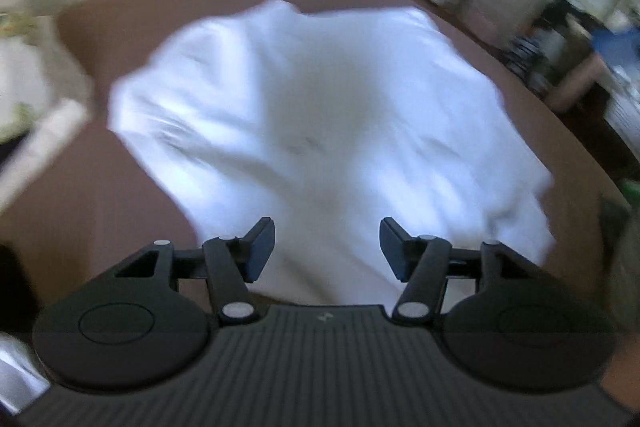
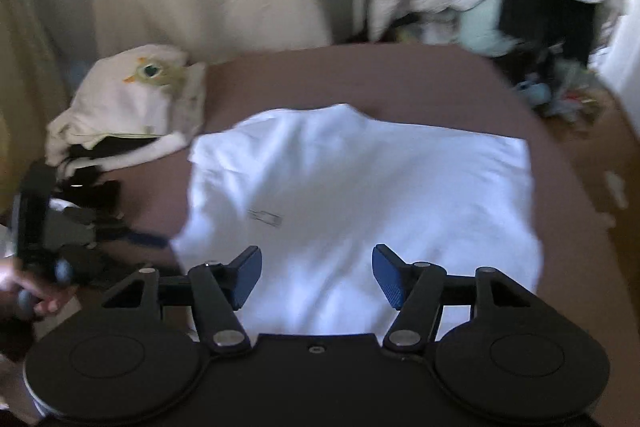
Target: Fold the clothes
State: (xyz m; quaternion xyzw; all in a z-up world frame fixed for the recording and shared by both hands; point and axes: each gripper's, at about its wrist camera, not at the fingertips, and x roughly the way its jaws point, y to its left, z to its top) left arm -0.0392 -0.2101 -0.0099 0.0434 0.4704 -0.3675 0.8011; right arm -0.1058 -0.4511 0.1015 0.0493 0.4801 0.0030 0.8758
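The white garment is seen spread across the frame's centre on the brown table, just above the right gripper, whose jaws are spread and empty, as are those of the left gripper.

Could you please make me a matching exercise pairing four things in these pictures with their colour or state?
Things:
1. white garment
2. table
3. pile of clothes
4. right gripper

Colour or state:
A. brown and flat
B. open, nothing between its pads
C. cream, with a green and orange print on top
D. spread out flat, small dark mark near the middle

Pairs: 1-D, 2-A, 3-C, 4-B
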